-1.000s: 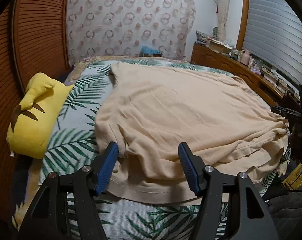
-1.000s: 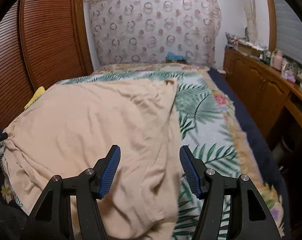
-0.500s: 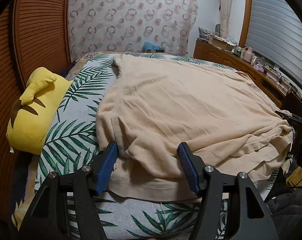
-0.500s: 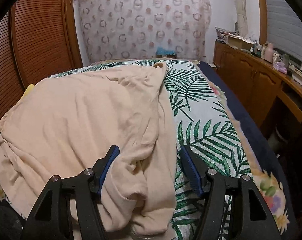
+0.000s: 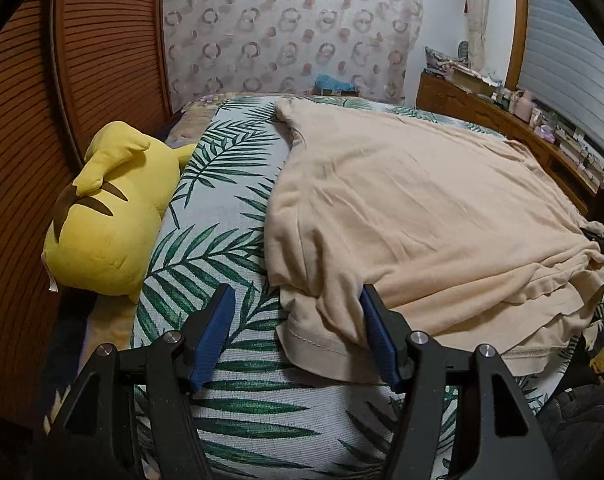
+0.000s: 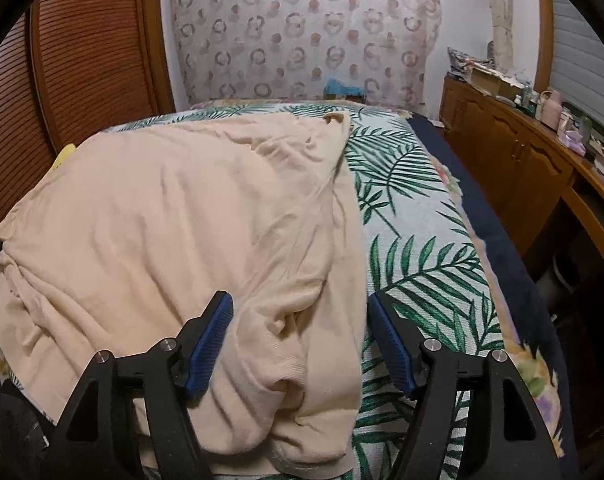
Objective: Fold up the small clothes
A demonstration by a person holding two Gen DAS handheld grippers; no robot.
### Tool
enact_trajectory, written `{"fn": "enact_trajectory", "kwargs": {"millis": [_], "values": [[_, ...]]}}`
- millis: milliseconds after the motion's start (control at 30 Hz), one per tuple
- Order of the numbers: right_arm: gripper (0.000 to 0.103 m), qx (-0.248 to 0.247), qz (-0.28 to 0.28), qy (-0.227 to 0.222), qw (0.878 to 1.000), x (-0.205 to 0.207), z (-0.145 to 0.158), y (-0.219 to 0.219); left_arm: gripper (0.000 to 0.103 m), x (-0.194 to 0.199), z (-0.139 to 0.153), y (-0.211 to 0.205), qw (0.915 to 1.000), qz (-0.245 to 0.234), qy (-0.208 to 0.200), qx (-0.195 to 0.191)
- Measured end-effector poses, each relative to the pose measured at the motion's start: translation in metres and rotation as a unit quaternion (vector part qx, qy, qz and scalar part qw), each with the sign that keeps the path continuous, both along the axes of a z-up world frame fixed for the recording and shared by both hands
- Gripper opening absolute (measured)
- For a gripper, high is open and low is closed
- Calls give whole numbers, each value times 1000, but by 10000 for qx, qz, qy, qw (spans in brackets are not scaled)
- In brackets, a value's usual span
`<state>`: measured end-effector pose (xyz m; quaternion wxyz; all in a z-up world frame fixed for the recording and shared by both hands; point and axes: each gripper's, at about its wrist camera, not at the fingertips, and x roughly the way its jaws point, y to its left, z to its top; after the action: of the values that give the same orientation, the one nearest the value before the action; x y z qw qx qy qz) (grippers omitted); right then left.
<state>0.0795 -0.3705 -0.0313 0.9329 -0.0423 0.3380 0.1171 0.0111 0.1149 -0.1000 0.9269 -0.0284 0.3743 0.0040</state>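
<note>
The left gripper (image 5: 297, 334) hangs over the near left corner of the beige garment (image 5: 422, 208), its blue-padded jaws standing apart. The hemmed corner and a bunched fold of cloth lie between the pads; the right pad sits against the fold, the left pad stands clear over bare bedspread, so nothing is pinched. The right gripper (image 6: 299, 340) hovers over the opposite near corner of the same garment (image 6: 173, 216), where a ribbed edge is rolled into a thick lump. Its jaws have just been opening wider and stand apart, with that lump between them; the left pad is close to the cloth, the right pad over the leaf print just beside the garment's edge.

The garment lies spread across a bed covered in a palm-leaf bedspread (image 5: 229, 184), reaching from the near edge toward the far end, wrinkled and doubled in layers along its near side. A yellow plush toy (image 5: 113, 216) with brown stripes lies on the bed's left side, apart from the garment, against a slatted wooden wardrobe door (image 5: 101, 40). A curtain with ring patterns (image 6: 302, 28) hangs behind the bed. Along the right runs a wooden cabinet (image 6: 510, 160) whose top is crowded with small items too small to identify.
</note>
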Motion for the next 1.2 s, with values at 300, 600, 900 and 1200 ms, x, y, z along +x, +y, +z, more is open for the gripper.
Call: {"fn": "enact_trajectory", "kwargs": {"millis": [300, 600, 900, 1200], "values": [[71, 129, 311, -105, 9994, -12, 19, 21, 64, 5, 0, -2, 10000, 7, 24, -7], [71, 9, 792, -41, 9968, -10, 20, 58, 64, 5, 0, -1, 10000, 13, 14, -13], [76, -162, 962, 57, 9952, -1, 5, 73, 39, 4, 3, -3, 9997, -156, 32, -164], [100, -263, 970, 123, 9949, 7, -1, 70, 9, 9, 21, -11, 9976, -424, -89, -543]]}}
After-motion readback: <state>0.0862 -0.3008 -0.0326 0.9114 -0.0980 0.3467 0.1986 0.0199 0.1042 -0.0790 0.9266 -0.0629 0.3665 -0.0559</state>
